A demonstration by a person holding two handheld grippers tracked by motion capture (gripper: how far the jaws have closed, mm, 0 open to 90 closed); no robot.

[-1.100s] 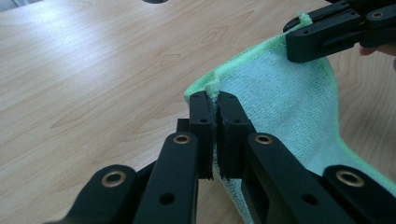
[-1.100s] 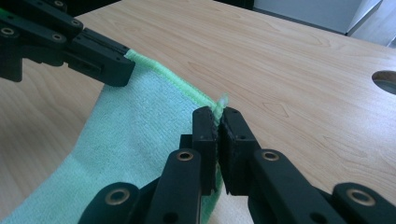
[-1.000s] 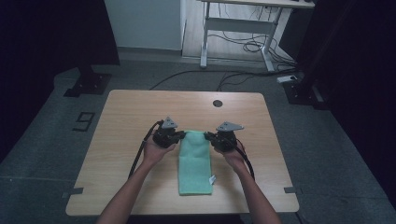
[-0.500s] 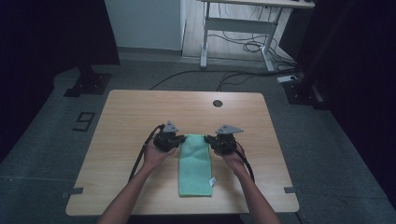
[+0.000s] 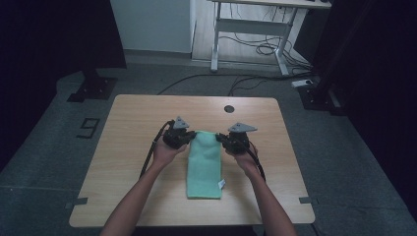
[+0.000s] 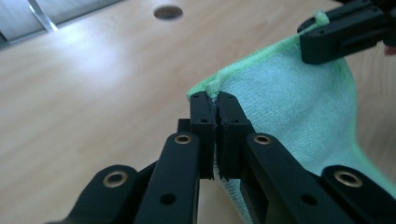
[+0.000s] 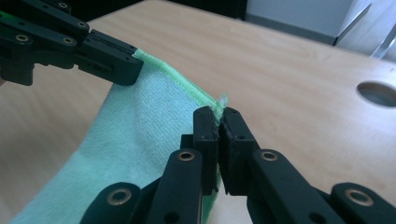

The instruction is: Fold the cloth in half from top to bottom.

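Green towel (image 5: 204, 164): soft, light, limp; lies mid-table (image 5: 133, 123), near its front edge. Best held by hemmed corners. Left tongs (image 6: 214, 103) and right tongs (image 7: 218, 115) clamped on far corners.

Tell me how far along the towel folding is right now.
Done: the green towel already lies as a narrow folded strip on the table. In hand: the left tongs and right tongs are each shut on a far corner, lifting that edge. Left: probably bringing it toward the near end to fold once more.
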